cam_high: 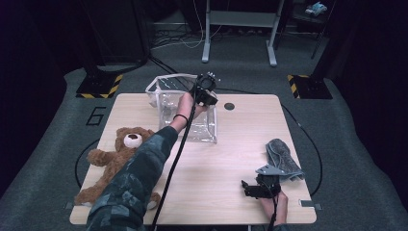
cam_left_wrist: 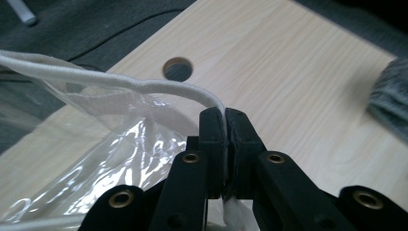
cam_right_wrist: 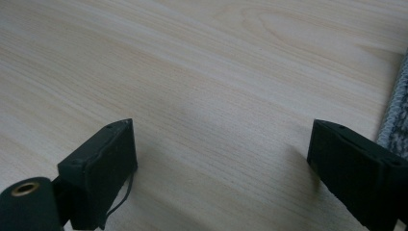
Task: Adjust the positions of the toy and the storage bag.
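Note:
A clear plastic bag [cam_high: 190,118] with a white fabric rim stands at the back middle of the wooden table [cam_high: 231,144]. My left gripper [cam_high: 207,94] is at the bag's far right corner. In the left gripper view it [cam_left_wrist: 225,115] is shut on the white rim [cam_left_wrist: 144,86], with the clear bag [cam_left_wrist: 120,149] hanging to the left. My right gripper [cam_high: 248,188] rests low near the front right of the table. Its jaws are wide open over bare wood [cam_right_wrist: 221,139], with nothing between them.
A brown teddy bear [cam_high: 118,161] lies at the front left of the table. A grey cloth [cam_high: 284,159] lies beside the right gripper, and it shows at the edge as the grey cloth [cam_right_wrist: 397,115] and the grey cloth [cam_left_wrist: 392,101]. A cable hole [cam_high: 229,106] sits near the back edge.

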`<action>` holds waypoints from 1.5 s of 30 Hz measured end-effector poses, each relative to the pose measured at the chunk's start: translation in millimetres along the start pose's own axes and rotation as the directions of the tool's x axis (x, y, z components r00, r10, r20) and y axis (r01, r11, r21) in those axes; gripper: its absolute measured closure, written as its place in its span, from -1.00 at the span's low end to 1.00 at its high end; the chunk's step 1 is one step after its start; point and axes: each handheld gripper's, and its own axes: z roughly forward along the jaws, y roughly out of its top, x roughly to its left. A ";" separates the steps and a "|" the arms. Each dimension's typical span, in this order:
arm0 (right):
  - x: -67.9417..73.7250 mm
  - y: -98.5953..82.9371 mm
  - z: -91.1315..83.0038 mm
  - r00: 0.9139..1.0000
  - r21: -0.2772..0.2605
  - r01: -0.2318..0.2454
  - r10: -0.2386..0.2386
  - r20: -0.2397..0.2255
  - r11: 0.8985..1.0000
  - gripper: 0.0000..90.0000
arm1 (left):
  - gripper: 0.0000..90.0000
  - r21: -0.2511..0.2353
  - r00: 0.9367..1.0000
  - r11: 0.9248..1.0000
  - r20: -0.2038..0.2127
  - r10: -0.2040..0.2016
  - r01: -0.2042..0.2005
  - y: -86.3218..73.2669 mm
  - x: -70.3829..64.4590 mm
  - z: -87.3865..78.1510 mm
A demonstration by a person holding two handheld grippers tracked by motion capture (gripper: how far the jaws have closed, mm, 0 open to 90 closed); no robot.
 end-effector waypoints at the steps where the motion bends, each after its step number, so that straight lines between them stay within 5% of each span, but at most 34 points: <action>1: 0.0 0.0 0.0 1.000 0.000 0.000 0.000 0.000 1.000 -0.80 | 0.92 -0.002 1.000 1.000 0.002 0.000 0.000 -0.2 -2.5 1.2; 5: 0.0 0.0 0.0 1.000 0.000 0.000 0.000 0.000 1.000 -0.80 | 0.80 -0.008 1.000 1.000 0.002 0.016 -0.016 -1.5 -2.7 0.2; 12: 0.6 0.2 0.3 1.000 -0.003 -0.009 0.010 0.005 1.000 -0.80 | -0.15 -0.044 0.999 0.999 -0.036 -0.030 0.028 -12.5 15.2 -21.2; 21: 0.5 0.2 -0.1 1.000 0.005 -0.024 0.024 0.014 1.000 -0.81 | -0.49 -0.108 0.991 0.989 -0.076 -0.114 0.105 -46.9 55.1 -68.1; 28: 2.4 6.6 3.5 1.000 0.008 -0.030 0.030 0.009 1.000 -0.82 | -0.53 -0.146 0.972 0.975 -0.144 -0.186 0.165 -77.7 92.7 -98.1; 33: 11.9 40.1 8.2 0.999 -0.023 0.036 -0.036 0.007 0.999 -0.70 | -0.46 -0.113 0.956 0.971 -0.185 -0.227 0.208 -99.8 113.5 -98.1; 36: 14.2 62.3 18.4 0.998 -0.041 0.058 -0.058 -0.004 0.997 -0.69 | -0.45 -0.091 0.945 0.962 -0.180 -0.272 0.259 -108.1 123.5 -92.8; 45: 19.9 122.5 62.5 0.994 -0.075 0.068 -0.074 -0.082 0.995 -0.39 | -0.25 -0.063 0.934 0.949 -0.172 -0.314 0.308 -121.8 139.7 -87.0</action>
